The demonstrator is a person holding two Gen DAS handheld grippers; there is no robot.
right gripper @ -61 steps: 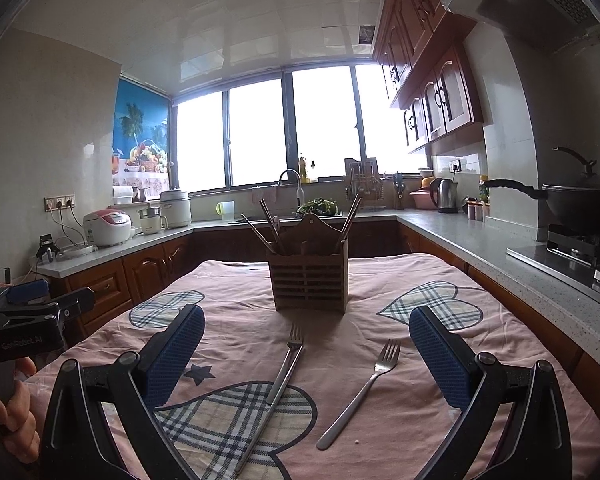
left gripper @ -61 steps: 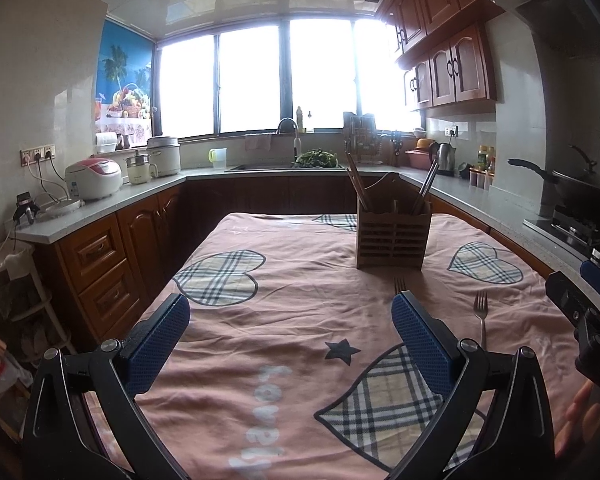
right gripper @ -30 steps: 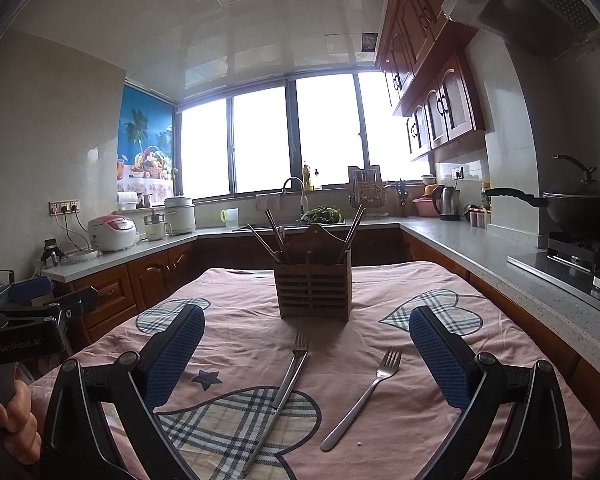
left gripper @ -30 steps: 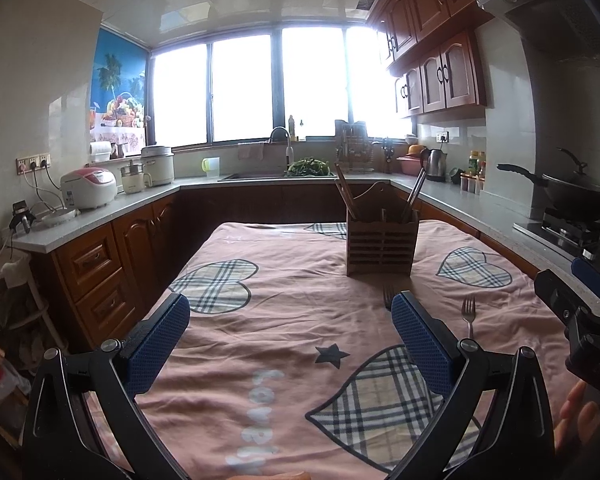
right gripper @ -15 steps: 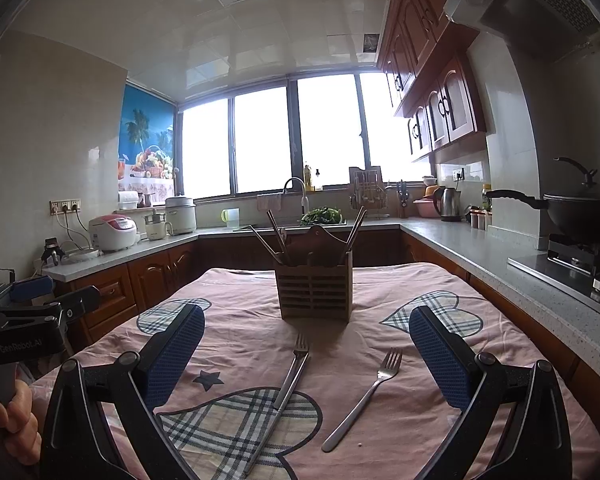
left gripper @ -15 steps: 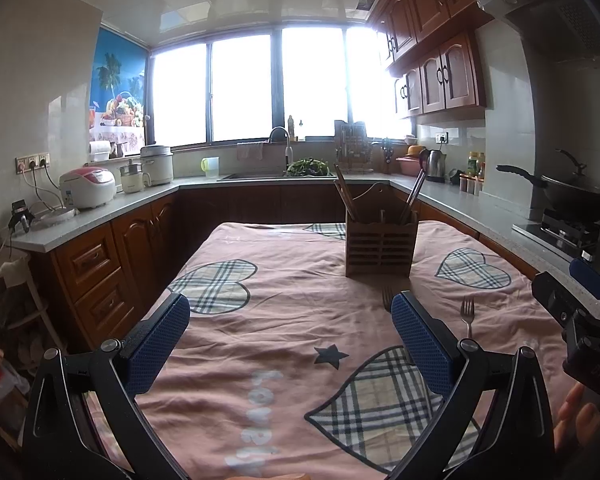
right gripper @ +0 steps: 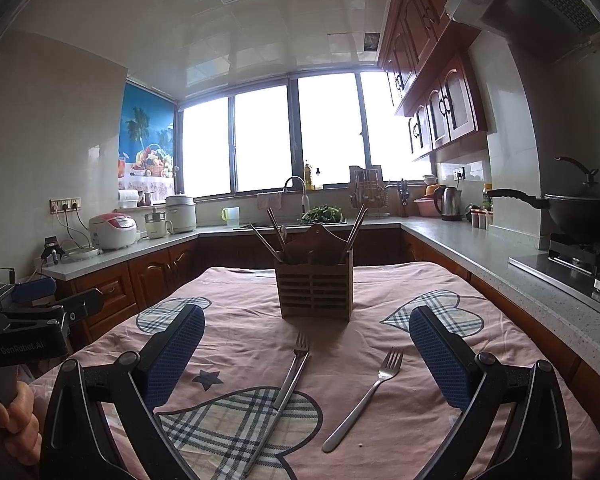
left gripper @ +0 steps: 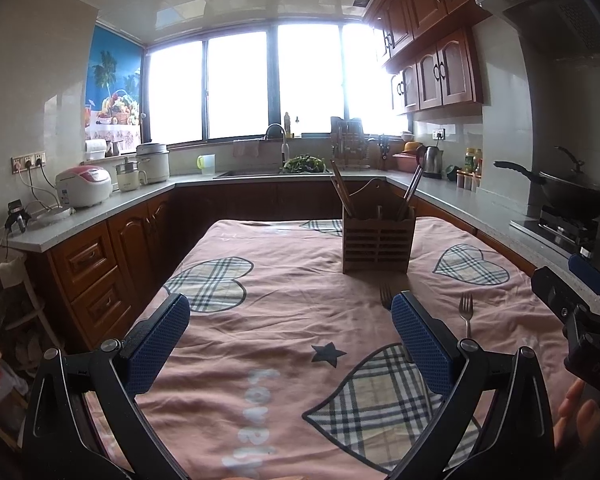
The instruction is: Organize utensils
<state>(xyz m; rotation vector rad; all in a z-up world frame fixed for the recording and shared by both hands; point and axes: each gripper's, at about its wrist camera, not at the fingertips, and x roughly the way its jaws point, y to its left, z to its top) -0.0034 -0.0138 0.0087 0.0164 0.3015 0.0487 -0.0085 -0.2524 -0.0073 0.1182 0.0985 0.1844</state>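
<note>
A slatted wooden utensil holder [right gripper: 314, 291] [left gripper: 377, 241] stands upright on the pink tablecloth [right gripper: 240, 332], with chopsticks [right gripper: 275, 228] sticking out of it. Two steel forks lie in front of it: one [right gripper: 288, 384] near the middle, apparently stacked on another utensil, and another fork [right gripper: 364, 396] to its right. My right gripper [right gripper: 306, 360] hovers open above them, empty. My left gripper [left gripper: 290, 344] is open and empty over the cloth, left of the forks [left gripper: 466, 312]; its right finger [left gripper: 420, 344] hides most of the middle fork.
Wooden cabinets and grey counters ring the table. A rice cooker [left gripper: 84, 186] and pots sit on the left counter, a sink [left gripper: 276, 172] at the back, a kettle [right gripper: 450, 200] and a wok on a stove [right gripper: 580, 216] at the right. A hand [right gripper: 12, 420] holds the left gripper.
Both grippers drifted slightly; the holder and forks sit a little lower and farther in view. Nothing was gripped or released.
</note>
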